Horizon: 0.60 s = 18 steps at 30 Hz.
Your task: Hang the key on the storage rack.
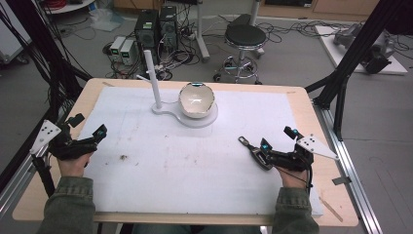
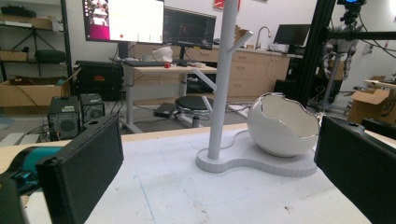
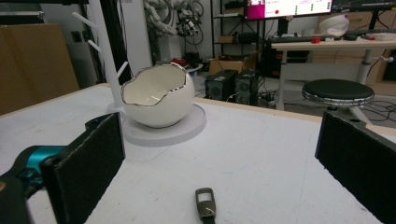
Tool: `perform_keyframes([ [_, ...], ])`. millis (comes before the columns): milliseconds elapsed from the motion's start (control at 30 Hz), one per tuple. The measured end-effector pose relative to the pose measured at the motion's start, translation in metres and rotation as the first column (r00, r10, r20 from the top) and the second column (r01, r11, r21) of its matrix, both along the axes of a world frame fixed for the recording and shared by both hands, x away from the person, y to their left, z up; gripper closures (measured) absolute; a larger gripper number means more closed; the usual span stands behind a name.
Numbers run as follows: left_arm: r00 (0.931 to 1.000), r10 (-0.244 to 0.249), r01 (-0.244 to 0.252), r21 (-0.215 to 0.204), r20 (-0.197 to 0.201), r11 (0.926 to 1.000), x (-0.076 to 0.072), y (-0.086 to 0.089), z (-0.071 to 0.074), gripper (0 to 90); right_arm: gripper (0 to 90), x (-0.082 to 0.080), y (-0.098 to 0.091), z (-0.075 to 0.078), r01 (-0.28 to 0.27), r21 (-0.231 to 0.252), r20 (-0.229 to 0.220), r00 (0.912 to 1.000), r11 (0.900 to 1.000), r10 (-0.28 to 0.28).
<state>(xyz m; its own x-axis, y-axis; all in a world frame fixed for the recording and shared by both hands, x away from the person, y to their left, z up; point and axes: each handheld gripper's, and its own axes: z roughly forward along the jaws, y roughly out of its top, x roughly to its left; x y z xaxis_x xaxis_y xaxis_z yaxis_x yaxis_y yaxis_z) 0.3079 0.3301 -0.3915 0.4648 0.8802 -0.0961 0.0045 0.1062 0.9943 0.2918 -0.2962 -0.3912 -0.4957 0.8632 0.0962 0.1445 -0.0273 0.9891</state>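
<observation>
Two olive-green sleeves enter from the bottom edge of the high view, each ending in a hand wrapped around a black two-jaw gripper resting low over a white mat (image 1: 195,161) that covers most of a light wooden table (image 1: 316,117). The left gripper (image 1: 100,131), at the mat's left edge, points toward the centre of the table with its jaws spread wide and nothing between them; its own view shows the two black pads (image 2: 81,172) standing far apart. The right gripper (image 1: 258,151), near the mat's right side, angles inward as well, its jaws likewise spread wide and gripping nothing. One small dark metal clasp on a strap (image 3: 205,207) lies flat on the mat between the right gripper's jaws, touching neither pad as far as the right gripper view shows; in the high view it extends just ahead of that gripper. Toward the far middle of the mat stands one white stand (image 1: 195,119), with a single upright post (image 1: 152,78) bearing short pegs, and beside the post one white eggshell-shaped bowl (image 1: 196,100) with a jagged silver rim. The bowl sits on the stand's round plate, well apart from both grippers. One black stool (image 1: 245,36) stands on the floor beyond the table.
</observation>
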Motion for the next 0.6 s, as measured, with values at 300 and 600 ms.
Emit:
perform_keyframes([
  [300, 0.9999, 0.011, -0.011, 0.021, -0.001, 0.9997, -0.0008, 0.0008, -0.0001, 1.7, 0.6, 0.0002, -0.0025, -0.0009, 0.011, 0.003, 0.003, 0.9999, 0.9999, -0.011],
  [600, 1.0000, 0.008, -0.008, 0.022, -0.006, 0.9997, -0.0007, -0.0002, -0.0002, 1.7, 0.6, 0.0009, -0.0026, -0.0014, 0.009, 0.000, -0.004, 0.9999, 1.0000, -0.009],
])
